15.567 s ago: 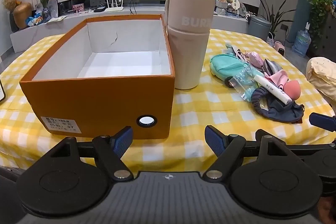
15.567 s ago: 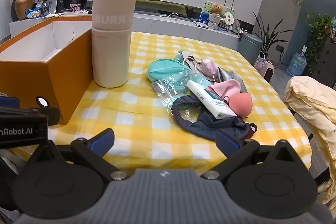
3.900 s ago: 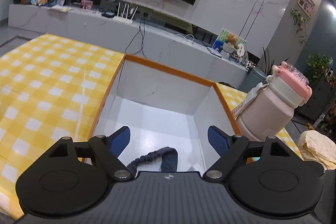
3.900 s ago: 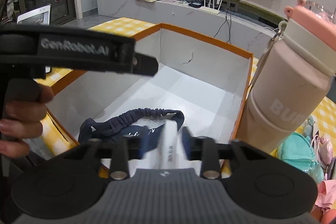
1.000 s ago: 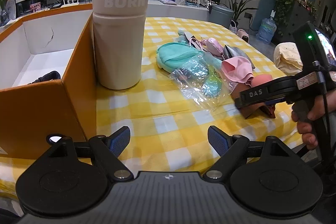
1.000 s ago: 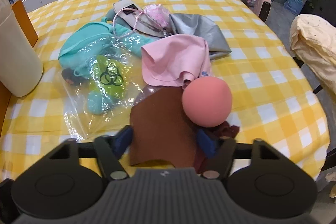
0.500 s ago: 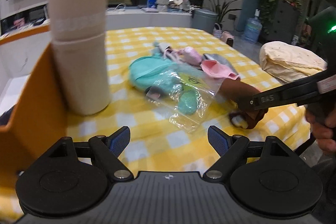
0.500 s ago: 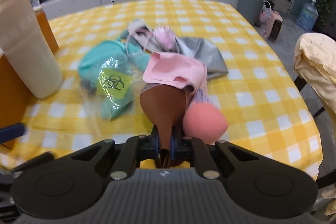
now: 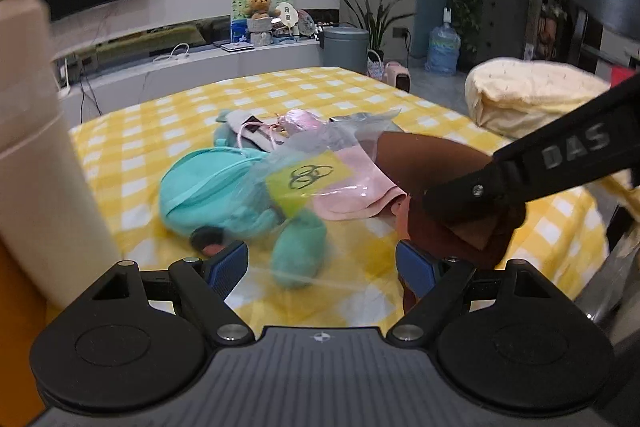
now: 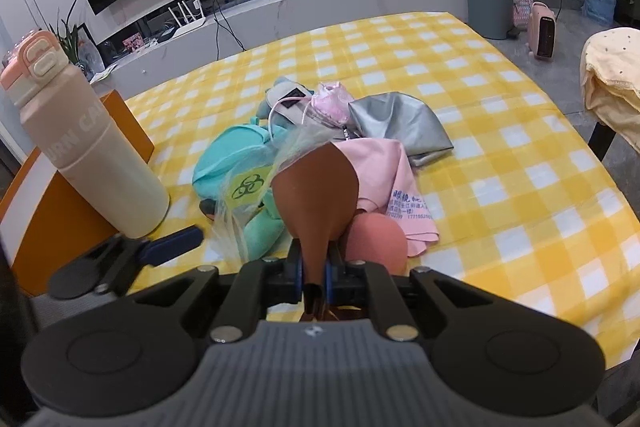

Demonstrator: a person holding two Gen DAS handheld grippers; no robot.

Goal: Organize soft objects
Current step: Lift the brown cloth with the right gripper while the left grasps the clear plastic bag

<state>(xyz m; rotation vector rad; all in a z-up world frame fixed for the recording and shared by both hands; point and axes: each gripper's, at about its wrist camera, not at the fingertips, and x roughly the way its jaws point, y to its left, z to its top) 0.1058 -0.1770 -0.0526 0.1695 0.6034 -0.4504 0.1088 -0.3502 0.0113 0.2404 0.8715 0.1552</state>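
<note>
- My right tool (image 10: 315, 273) is clamped tight on a brown cloth (image 10: 318, 187), which stands up from its fingers above the yellow-checked counter (image 10: 520, 187).
- My left tool (image 9: 322, 263) is wide open with nothing between its fingers, low over the counter.
- A peach sponge (image 10: 378, 241) sits just beside the brown cloth, touching a pink cloth (image 10: 380, 167).
- A clear bag (image 10: 244, 187) lies over a teal plush (image 10: 228, 155).
- A beige bottle (image 10: 88, 147) stands against an orange box (image 10: 36, 223) on the left.
</note>
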